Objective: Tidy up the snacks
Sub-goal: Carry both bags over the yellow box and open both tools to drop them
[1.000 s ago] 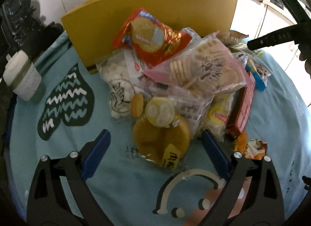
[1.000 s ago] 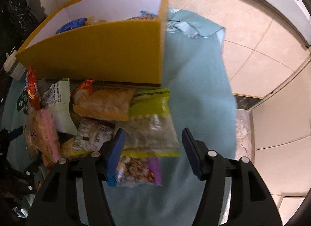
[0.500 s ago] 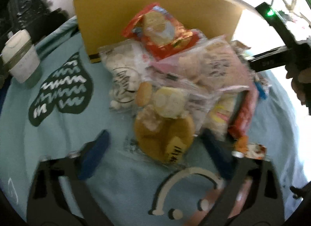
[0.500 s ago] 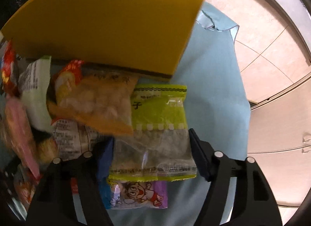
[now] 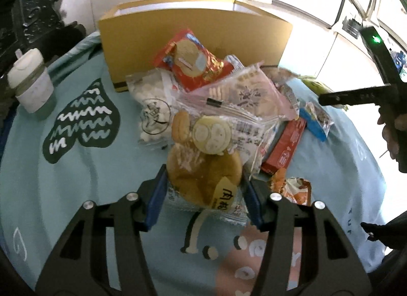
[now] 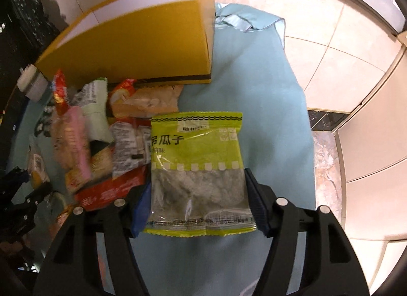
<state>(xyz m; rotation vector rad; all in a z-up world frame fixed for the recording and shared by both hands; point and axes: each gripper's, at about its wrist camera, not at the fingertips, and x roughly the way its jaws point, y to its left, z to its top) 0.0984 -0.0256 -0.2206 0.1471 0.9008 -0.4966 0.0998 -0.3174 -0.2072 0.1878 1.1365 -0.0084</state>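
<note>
Nearest, the left gripper [image 5: 203, 195] is closing on the round cake packet [image 5: 203, 181] at the snack pile's [image 5: 216, 107] near edge. The right gripper [image 6: 197, 203] clamps the green seed bag [image 6: 198, 168]. Beyond stands the yellow box [image 6: 142, 49].

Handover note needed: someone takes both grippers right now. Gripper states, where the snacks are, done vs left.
Left gripper: jaws closing around the round bread pack; pads at its sides, firm grip not confirmed.
Right gripper: shut on the green seed packet, which hangs between the pads.
Yellow box stands at the far edge of the blue cloth; its contents are not visible from here.
Snack pile lies loose in front of the box.
Done: two packs picked out.
Left: drop both into the box, then clear the rest of the pile.
</note>
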